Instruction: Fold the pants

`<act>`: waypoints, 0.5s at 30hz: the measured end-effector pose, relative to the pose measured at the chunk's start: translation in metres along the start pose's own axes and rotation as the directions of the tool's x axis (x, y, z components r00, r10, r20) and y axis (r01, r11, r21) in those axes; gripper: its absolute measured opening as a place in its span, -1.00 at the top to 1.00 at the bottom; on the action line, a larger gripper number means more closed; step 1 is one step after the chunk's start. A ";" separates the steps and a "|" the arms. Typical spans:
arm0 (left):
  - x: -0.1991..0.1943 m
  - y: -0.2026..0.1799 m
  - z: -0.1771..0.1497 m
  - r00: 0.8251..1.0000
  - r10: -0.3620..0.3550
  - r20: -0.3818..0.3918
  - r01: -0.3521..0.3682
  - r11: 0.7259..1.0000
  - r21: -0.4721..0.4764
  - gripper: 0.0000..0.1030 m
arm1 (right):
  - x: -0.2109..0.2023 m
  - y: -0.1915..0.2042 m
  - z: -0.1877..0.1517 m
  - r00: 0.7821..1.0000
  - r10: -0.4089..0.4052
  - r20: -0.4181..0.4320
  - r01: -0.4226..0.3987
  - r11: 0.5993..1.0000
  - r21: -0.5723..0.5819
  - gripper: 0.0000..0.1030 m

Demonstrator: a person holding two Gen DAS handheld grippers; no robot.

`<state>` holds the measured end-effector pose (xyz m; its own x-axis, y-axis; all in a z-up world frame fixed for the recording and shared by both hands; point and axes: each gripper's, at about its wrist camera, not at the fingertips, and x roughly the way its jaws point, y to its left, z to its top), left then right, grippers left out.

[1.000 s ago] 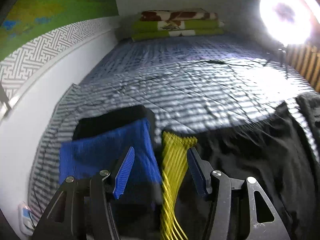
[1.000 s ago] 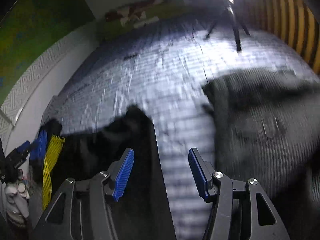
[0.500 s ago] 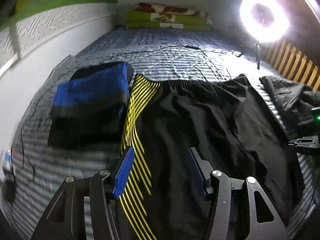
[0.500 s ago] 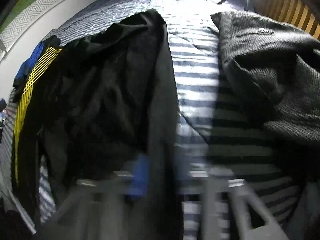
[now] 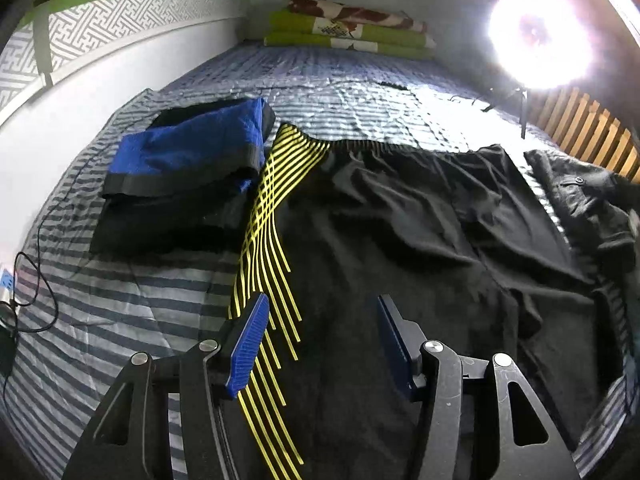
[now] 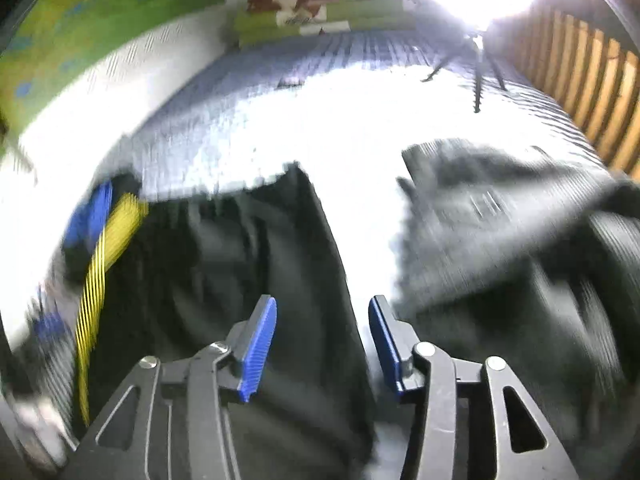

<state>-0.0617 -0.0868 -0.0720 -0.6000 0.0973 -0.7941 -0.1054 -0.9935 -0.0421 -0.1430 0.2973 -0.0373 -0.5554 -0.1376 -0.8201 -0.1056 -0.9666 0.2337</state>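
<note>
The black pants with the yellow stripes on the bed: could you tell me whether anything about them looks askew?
Yes. The black pants lie wrinkled, and their yellow stripes bend sideways near the waistband.

A bed with a blue-and-grey striped sheet carries everything. Black pants with yellow stripes lie spread across its middle. At ten o'clock from them, just beside the striped edge, sits a folded blue and black garment. At three o'clock lies a crumpled dark garment. At twelve o'clock, far off, folded green blankets are stacked, and at one o'clock a lamp stand rests on the sheet.
</note>
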 end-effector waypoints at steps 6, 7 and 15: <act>0.022 0.010 -0.001 0.998 0.047 -0.033 -0.047 0.999 0.005 -0.13 | 0.106 0.001 0.088 0.998 0.054 -0.042 -0.049 0.992 0.120 -0.02; 0.025 0.012 0.000 0.998 0.051 -0.034 -0.050 0.999 0.002 -0.13 | 0.122 -0.001 0.095 0.994 0.093 -0.064 -0.081 0.983 0.163 -0.02; 0.046 0.018 0.007 0.997 0.049 -0.060 -0.049 0.999 0.004 -0.13 | 0.170 0.010 0.102 0.958 0.247 -0.146 -0.212 0.952 0.223 0.86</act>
<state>-0.0970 -0.0997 -0.1051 -0.5553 0.0450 -0.8304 -0.0792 -0.9969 -0.0010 -0.3230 0.2863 -0.1208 -0.4375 -0.4025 -0.8041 -0.1669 -0.8423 0.5124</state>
